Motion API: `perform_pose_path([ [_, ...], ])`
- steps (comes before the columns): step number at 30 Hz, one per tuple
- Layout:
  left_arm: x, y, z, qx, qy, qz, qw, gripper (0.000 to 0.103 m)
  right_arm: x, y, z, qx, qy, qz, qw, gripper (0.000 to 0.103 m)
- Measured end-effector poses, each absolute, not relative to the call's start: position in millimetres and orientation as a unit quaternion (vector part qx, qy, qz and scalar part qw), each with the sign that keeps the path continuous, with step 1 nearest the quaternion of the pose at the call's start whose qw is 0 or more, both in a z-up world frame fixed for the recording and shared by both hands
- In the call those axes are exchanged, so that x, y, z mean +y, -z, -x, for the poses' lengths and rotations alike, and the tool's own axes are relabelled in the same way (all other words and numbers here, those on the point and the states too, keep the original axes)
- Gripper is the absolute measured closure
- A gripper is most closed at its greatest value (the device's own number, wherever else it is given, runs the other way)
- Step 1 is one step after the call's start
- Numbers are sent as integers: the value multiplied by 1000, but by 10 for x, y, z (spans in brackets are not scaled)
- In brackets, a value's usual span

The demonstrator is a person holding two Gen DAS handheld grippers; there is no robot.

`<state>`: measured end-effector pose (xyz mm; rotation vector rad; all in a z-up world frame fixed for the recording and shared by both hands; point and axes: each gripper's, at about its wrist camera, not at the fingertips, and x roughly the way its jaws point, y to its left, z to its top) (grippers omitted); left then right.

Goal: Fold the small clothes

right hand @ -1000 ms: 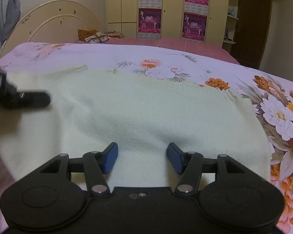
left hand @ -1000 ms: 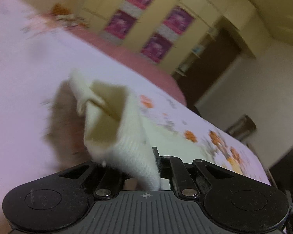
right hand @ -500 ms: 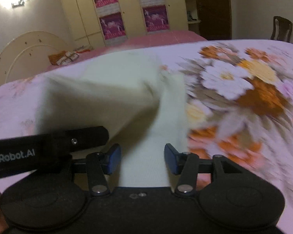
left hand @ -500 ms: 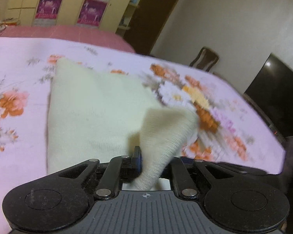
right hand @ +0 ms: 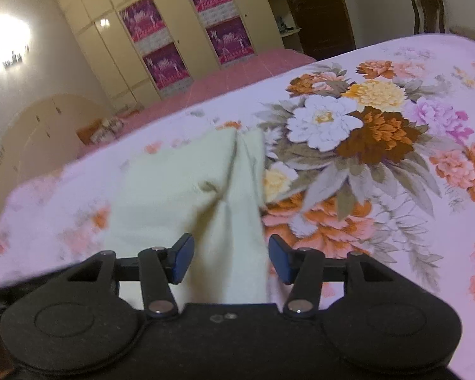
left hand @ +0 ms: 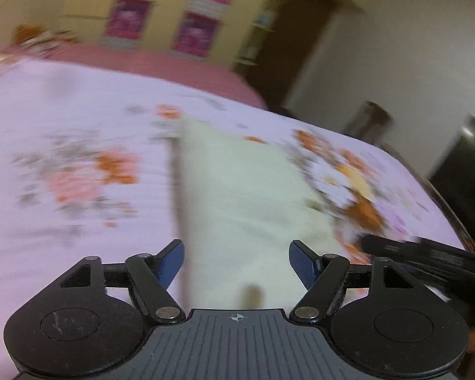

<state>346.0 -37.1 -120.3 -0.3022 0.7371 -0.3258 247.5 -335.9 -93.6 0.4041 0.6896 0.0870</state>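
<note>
A cream knitted garment [left hand: 243, 196] lies folded over on the floral bedspread [left hand: 63, 145]. My left gripper [left hand: 236, 261] is open and empty, just above the garment's near edge. The view is blurred by motion. In the right wrist view the same garment [right hand: 180, 190] lies in a narrow folded strip with a raised crease. My right gripper [right hand: 231, 259] is open and empty over its near right edge. The right gripper also shows as a dark blurred shape in the left wrist view [left hand: 427, 253], at the right.
The bed runs far to the left and right of the garment. A pink bed [right hand: 237, 72] and a wardrobe with purple panels [right hand: 186, 28] stand behind. A dark door [right hand: 313, 9] and a chair [right hand: 427, 12] are at the back right.
My left gripper carried the garment's corner across to the right, then opened and let it go. The cloth now lies folded. My right gripper stayed open and swung to the right.
</note>
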Motion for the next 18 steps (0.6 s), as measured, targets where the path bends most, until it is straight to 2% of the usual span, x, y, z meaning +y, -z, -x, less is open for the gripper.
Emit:
perform_pose_path([
  [3,-395,1299,-3557,371,149,126,908,31,-3351,927,-2542,335,-60,-227,913,40],
  [4,-437,1345,-3570,374,153,121,907,31,-3320,961,-2601,347,-67,-225,908,33],
  [6,-494,1426,-3573,382,153,112,904,31,-3251,1053,-2703,370,-73,-221,899,33],
  [8,-550,1494,-3599,391,150,111,901,31,-3203,1162,-2802,385,-76,-222,893,42],
  [13,-577,1569,-3668,395,138,118,901,31,-3178,1332,-3033,391,-87,-241,884,51],
  [15,-551,1571,-3711,395,132,122,901,31,-3193,1353,-3117,388,-94,-253,881,58],
  [17,-558,1582,-3775,394,126,126,902,31,-3172,1358,-3203,388,-107,-255,879,74],
  [18,-552,1583,-3791,393,124,127,902,31,-3142,1355,-3240,390,-111,-251,879,77],
])
